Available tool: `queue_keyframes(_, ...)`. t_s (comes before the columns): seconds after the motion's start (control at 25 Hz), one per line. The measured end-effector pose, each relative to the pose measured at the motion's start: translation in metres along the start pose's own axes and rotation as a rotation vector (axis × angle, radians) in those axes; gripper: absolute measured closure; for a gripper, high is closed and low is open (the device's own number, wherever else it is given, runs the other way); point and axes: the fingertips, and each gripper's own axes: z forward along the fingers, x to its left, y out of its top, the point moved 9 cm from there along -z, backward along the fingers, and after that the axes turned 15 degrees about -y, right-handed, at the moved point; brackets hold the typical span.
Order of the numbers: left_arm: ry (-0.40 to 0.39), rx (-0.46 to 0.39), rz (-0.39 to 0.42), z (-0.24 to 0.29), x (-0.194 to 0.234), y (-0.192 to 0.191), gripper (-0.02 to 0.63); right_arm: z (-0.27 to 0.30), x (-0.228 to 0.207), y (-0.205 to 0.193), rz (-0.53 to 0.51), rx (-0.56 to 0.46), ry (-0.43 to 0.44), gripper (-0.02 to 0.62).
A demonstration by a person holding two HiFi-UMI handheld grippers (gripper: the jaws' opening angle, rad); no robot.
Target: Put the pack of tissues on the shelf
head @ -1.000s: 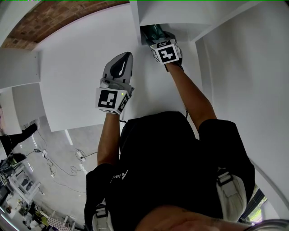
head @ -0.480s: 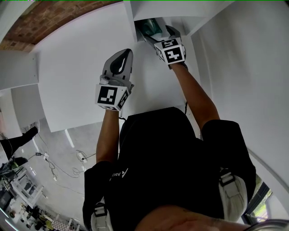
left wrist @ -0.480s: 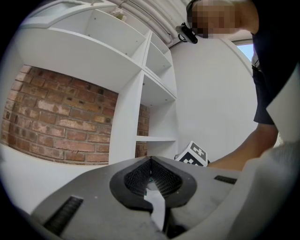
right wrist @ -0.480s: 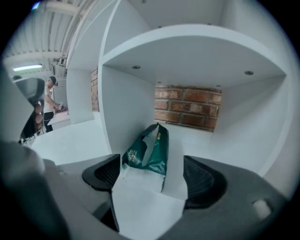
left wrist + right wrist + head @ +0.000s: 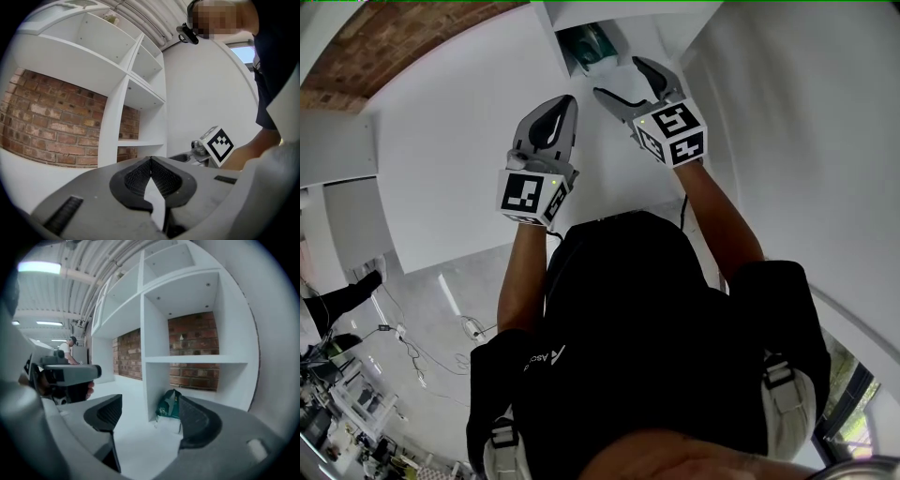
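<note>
Placement step, by the look of it all but finished: pack of tissues (image 5: 592, 42) lies in the bottom bay of the shelf (image 5: 154, 376), close against the bay's left wall, with neither gripper touching it. Right gripper (image 5: 619, 77) hangs just outside the bay mouth, jaws apart and closing, nothing between them; in its own view the pack shows well beyond the pads. Left gripper (image 5: 565, 101) is held up to the left over the white surface, jaws together on nothing. Judged from this, the task's aim is met. The next move calls only for drawing the right arm straight back toward the body without brushing the bay's edge. A look to confirm that the pack sits steady and does not tip out would be wise. Against a second ago: the right gripper was then reaching inside the bay with its jaws at the pack. Half a second ago it was starting to come out. Now it is clear of the shelf and nearer the person, and the pack is left behind. The left gripper has scarcely shifted.
</note>
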Motion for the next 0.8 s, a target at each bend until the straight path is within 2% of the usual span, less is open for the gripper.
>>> queue_keyframes(0.12,-0.014,-0.009,0.008,-0.003,-0.016,0.005,0.607,-0.033,0.012,0.009,0.007,-0.069,0.042,0.299)
queue_keyframes(0.36,-0.024,-0.039,0.026,-0.011,-0.038,0.016,0.607,-0.079,0.021,0.016,-0.032,-0.179,0.024,0.478)
queue_keyframes(0.48,-0.031,-0.050,0.039,-0.013,-0.048,0.021,0.607,-0.095,0.023,0.014,-0.035,-0.225,0.041,0.555)
queue_keyframes(0.56,-0.040,-0.059,0.051,-0.013,-0.055,0.024,0.607,-0.106,0.024,0.015,-0.030,-0.260,0.059,0.592)
queue_keyframes(0.8,-0.043,-0.081,0.053,-0.017,-0.063,0.030,0.607,-0.118,0.026,0.017,0.073,-0.314,0.096,0.594)
